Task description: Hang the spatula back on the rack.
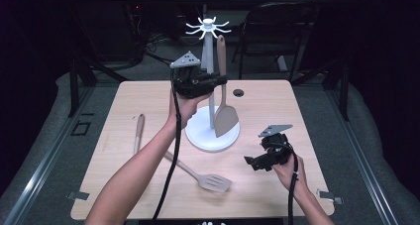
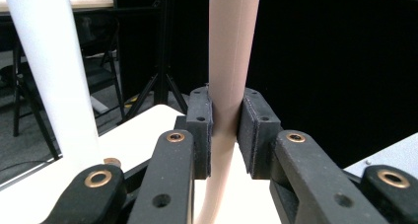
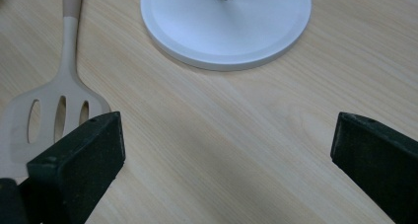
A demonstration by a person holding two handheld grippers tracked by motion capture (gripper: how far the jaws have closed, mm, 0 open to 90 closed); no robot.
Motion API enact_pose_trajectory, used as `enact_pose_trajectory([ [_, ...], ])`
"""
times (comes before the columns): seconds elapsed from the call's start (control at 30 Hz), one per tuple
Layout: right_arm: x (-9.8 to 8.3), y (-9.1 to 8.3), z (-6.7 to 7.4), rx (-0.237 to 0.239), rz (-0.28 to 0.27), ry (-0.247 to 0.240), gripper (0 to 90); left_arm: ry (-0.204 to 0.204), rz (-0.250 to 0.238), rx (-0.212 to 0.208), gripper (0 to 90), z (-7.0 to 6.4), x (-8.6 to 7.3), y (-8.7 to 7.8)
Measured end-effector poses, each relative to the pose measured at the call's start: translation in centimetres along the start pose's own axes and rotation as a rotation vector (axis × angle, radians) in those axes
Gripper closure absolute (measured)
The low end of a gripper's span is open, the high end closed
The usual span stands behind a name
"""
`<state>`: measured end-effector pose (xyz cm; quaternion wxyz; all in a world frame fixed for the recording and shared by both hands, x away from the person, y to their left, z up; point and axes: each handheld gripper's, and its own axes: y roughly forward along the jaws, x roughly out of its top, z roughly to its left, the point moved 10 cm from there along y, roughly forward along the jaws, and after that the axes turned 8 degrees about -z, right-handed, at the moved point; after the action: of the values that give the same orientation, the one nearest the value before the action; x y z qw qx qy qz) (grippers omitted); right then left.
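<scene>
Spatula [image 2: 231, 61] handle between left gripper's [image 2: 226, 130] jaws

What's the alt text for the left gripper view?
The left claw is shut on the pale handle of a spatula that stands upright between its pads. A white rack pole rises at left, above a light wooden table.
</scene>
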<state>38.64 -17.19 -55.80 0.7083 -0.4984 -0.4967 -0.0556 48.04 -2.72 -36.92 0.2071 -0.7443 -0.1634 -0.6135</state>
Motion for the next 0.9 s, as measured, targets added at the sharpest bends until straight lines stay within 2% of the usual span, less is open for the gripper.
enact_pose_trajectory([
  [0.3,-0.1,0.1,-0.1,0.005,0.006,0.0,0.0,-0.014,0.001,0.004,77.0,0.8,0.1,0.0],
  [0.53,-0.3,0.2,-0.2,0.005,0.008,0.002,0.0,0.008,0.011,0.014,76.9,1.4,0.3,0.1],
  [0.83,-0.5,0.3,-0.3,0.007,0.015,0.012,0.0,0.003,0.016,0.033,76.9,2.1,0.0,0.0],
  [0.9,-0.5,0.4,-0.3,0.01,0.02,0.01,0.0,0.02,0.019,0.048,76.9,2.3,-0.1,0.0],
])
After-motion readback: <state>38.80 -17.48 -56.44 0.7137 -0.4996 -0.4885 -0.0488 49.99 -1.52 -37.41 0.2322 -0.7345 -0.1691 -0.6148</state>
